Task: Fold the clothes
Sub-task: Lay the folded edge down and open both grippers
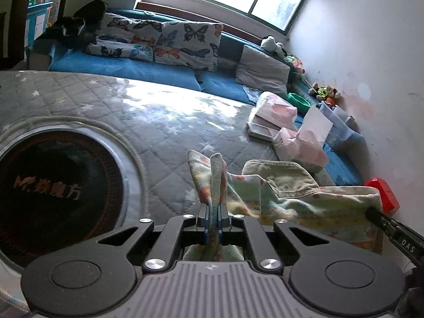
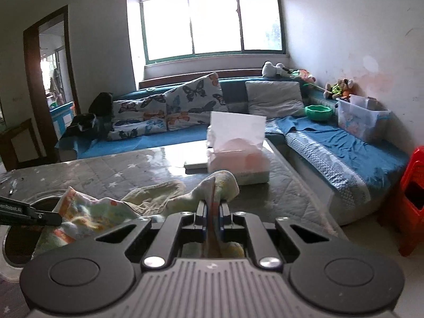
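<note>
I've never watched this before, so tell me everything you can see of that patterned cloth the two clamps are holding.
The cloth is a soft, pale garment, yellow-green with orange and pink prints. It hangs rumpled between the left gripper and right gripper, each shut on a bunched edge, above the grey quilted table cover.
</note>
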The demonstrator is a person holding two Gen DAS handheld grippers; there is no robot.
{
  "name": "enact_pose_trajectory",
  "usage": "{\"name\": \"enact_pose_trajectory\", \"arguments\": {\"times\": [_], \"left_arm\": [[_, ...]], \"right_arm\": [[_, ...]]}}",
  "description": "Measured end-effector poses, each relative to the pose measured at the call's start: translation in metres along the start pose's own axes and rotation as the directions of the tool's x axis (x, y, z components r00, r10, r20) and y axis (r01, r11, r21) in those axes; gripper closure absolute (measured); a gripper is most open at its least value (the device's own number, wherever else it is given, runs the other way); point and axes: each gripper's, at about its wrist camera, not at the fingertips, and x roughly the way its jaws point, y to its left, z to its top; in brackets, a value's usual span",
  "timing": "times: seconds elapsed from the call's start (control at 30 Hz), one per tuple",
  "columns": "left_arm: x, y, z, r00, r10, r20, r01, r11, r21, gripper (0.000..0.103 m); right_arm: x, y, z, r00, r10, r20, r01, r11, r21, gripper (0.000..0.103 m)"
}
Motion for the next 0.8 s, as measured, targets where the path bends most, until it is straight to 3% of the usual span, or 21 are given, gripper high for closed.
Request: {"name": "enact_pose_trajectory", "arguments": {"times": [0.8], "left_arm": [[0.058,0.002,-0.009,0.991,0.08,-0.104,-0.078,0.997,0.023,0.096]], "right_arm": [[0.052,-0.034,-0.027,0.986,-0.116,-0.123,0.122,0.992,0.04,0.094]]}}
